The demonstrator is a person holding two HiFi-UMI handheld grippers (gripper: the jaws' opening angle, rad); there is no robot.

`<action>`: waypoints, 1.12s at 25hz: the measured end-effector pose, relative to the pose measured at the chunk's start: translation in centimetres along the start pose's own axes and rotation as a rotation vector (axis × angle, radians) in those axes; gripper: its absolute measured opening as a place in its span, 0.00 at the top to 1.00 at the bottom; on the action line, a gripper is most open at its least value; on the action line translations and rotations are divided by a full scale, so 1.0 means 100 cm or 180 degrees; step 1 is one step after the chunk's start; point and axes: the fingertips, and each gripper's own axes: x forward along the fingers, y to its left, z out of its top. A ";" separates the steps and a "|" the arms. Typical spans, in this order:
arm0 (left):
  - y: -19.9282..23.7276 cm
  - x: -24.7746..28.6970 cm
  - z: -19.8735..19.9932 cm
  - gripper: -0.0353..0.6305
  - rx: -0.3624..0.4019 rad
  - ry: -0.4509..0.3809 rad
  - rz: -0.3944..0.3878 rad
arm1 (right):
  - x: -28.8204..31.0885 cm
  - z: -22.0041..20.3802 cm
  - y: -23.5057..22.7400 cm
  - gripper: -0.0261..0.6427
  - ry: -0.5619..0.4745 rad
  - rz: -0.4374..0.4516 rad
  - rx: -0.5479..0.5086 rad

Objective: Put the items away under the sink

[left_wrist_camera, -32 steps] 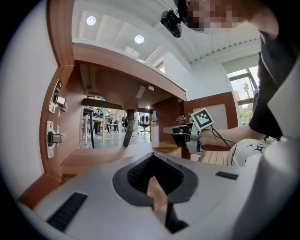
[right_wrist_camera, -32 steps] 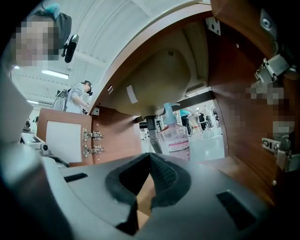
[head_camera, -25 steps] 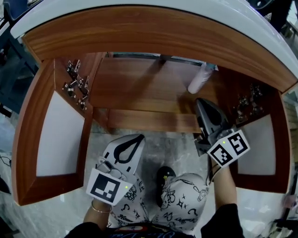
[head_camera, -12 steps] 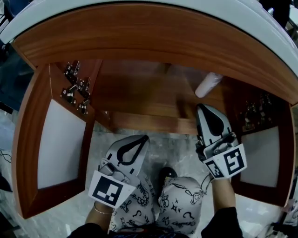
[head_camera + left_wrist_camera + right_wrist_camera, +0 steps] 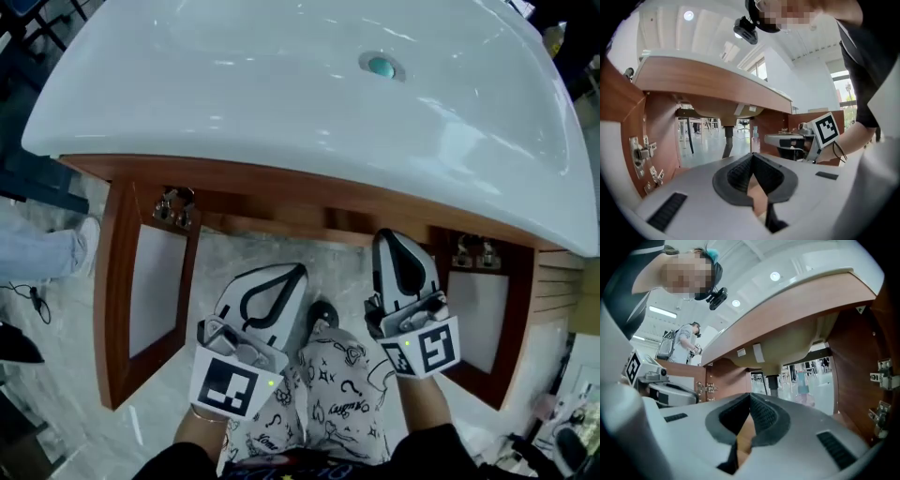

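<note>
The white sink (image 5: pixel 281 103) with a green drain (image 5: pixel 381 66) tops a wooden cabinet, and in the head view it hides the cabinet's inside. My left gripper (image 5: pixel 292 274) and right gripper (image 5: pixel 392 242) are both held low in front of the opening, shut and empty. In the right gripper view the jaws (image 5: pixel 750 399) meet, and a pale bottle with a blue top (image 5: pixel 803 386) stands deep in the cabinet beside the drain pipe (image 5: pixel 772 380). The left gripper (image 5: pixel 751 157) points into the same space. There the bottle (image 5: pixel 754 138) is small and far.
Both cabinet doors stand open, the left door (image 5: pixel 155 291) and the right door (image 5: pixel 478 319). Hinges (image 5: pixel 881 376) line the right wall. The person's patterned trouser knees (image 5: pixel 342 394) and a shoe (image 5: pixel 323 314) sit between the grippers. Another person's leg (image 5: pixel 37 253) is at the far left.
The head view has lifted, so the sink top now covers the cabinet's inside and the bottle. The right gripper has drawn back out of the cabinet, empty. The left gripper has barely moved.
</note>
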 end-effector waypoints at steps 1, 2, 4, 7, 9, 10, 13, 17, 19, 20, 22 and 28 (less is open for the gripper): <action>0.000 -0.005 0.011 0.94 -0.0054 0.0017 -0.0012 | -0.003 0.005 0.003 0.95 0.0076 -0.0003 0.0082; 0.000 -0.010 0.021 0.94 -0.0110 0.0025 -0.0026 | -0.006 0.012 0.006 0.95 0.0139 -0.0015 0.0128; 0.001 -0.020 0.042 0.94 -0.0219 0.0053 -0.0049 | -0.010 0.030 0.011 0.95 0.0220 -0.0050 0.0135; 0.003 -0.031 0.075 0.94 -0.0219 0.0084 -0.0050 | -0.015 0.063 0.012 0.95 0.0226 -0.0137 0.0191; 0.002 -0.035 0.096 0.94 -0.0218 0.0120 -0.0063 | -0.020 0.084 0.009 0.95 0.0224 -0.0246 0.0205; 0.001 -0.037 0.107 0.94 -0.0210 0.0130 -0.0074 | -0.023 0.092 0.009 0.95 0.0234 -0.0287 0.0256; 0.000 -0.042 0.137 0.94 -0.0261 0.0137 -0.0106 | -0.028 0.113 0.014 0.95 0.0304 -0.0301 0.0469; 0.005 -0.051 0.173 0.94 -0.0313 0.0200 -0.0093 | -0.031 0.142 0.023 0.95 0.0418 -0.0239 0.0531; 0.010 -0.057 0.188 0.94 -0.0356 0.0245 -0.0055 | -0.030 0.158 0.024 0.95 0.0452 -0.0194 0.0517; 0.012 -0.060 0.194 0.94 -0.0411 0.0267 -0.0041 | -0.030 0.167 0.024 0.95 0.0466 -0.0177 0.0498; 0.015 -0.066 0.206 0.94 -0.0561 0.0299 0.0008 | -0.029 0.183 0.025 0.95 0.0468 -0.0151 0.0480; 0.029 -0.074 0.248 0.94 -0.0606 0.0273 0.0128 | -0.020 0.230 0.028 0.95 0.0432 -0.0086 0.0445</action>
